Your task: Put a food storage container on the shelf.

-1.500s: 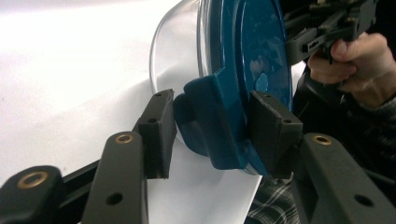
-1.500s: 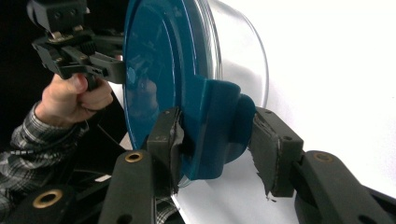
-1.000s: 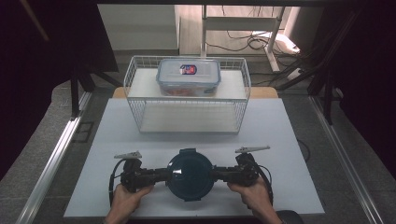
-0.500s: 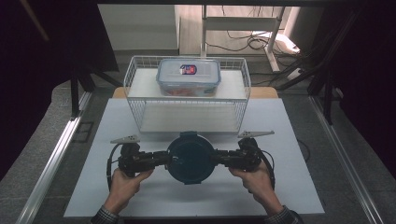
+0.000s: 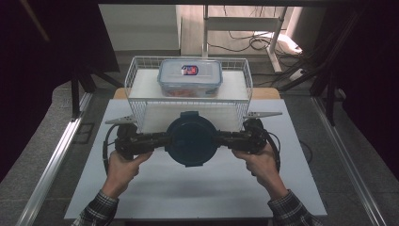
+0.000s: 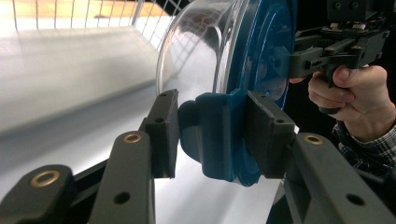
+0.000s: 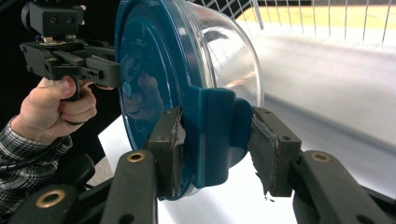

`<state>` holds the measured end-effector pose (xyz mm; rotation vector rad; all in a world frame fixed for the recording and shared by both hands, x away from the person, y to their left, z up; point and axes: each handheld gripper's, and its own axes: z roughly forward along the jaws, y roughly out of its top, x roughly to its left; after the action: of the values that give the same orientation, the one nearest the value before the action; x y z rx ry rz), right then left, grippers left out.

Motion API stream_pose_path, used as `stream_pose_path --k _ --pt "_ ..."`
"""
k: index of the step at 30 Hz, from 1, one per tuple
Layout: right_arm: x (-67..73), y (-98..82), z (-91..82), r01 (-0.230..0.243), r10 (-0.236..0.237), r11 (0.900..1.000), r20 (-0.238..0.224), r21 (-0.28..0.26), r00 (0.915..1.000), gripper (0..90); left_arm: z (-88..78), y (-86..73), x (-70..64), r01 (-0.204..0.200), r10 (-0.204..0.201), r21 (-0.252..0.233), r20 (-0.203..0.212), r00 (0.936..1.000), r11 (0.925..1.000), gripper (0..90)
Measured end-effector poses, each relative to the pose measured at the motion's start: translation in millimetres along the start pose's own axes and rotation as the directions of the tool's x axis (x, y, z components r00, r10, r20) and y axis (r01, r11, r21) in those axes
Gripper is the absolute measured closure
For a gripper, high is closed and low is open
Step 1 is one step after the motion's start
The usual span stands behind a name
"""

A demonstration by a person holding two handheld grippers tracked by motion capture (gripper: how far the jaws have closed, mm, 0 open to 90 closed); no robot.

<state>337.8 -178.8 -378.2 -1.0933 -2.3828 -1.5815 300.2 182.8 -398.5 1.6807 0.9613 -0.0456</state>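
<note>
The red-and-blue label on the rectangular container [image 5: 190, 77] in the wire basket [image 5: 136, 80] is too small for me to read, while my left gripper [image 6: 212, 135] and right gripper [image 7: 215, 137] each clamp a latch of the round blue-lidded bowl [image 5: 191, 139], now higher in frame, touching the basket's front

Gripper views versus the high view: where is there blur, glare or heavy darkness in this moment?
Left gripper view: jaws and blue lid clip sharp, the table behind smeared and washed out. Right gripper view: soft reflections on the clear bowl, bright blurred background. High view: white table evenly lit, surroundings at both sides nearly black, round container casts a faint shadow.
</note>
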Motion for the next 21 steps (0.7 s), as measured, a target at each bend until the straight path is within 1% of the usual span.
stream_pose_path --k 5,13,16,21 --pt "1.4 19.5 -4.3 0.014 -0.014 1.0 -0.003 -0.02 0.9999 55.8 -4.3 19.4 -3.2 -0.014 0.014 -0.019 -0.007 0.9999 0.9997 57.1" --pt "3.6 48.0 -8.4 0.022 -0.022 0.999 -0.011 -0.047 0.9997 55.9 -13.3 51.0 -7.1 -0.038 0.037 -0.047 -0.023 0.999 0.9982 57.1" --pt "6.3 61.0 -10.7 0.038 -0.039 0.998 -0.007 -0.056 0.9992 55.9 -17.2 62.7 -8.8 -0.046 0.045 -0.056 -0.027 0.9986 0.9974 57.0" --pt "10.9 80.2 -13.9 0.051 -0.052 0.996 -0.003 -0.067 0.9987 55.8 -23.3 81.7 -10.1 -0.063 0.061 -0.069 -0.031 0.9977 0.9957 57.0"
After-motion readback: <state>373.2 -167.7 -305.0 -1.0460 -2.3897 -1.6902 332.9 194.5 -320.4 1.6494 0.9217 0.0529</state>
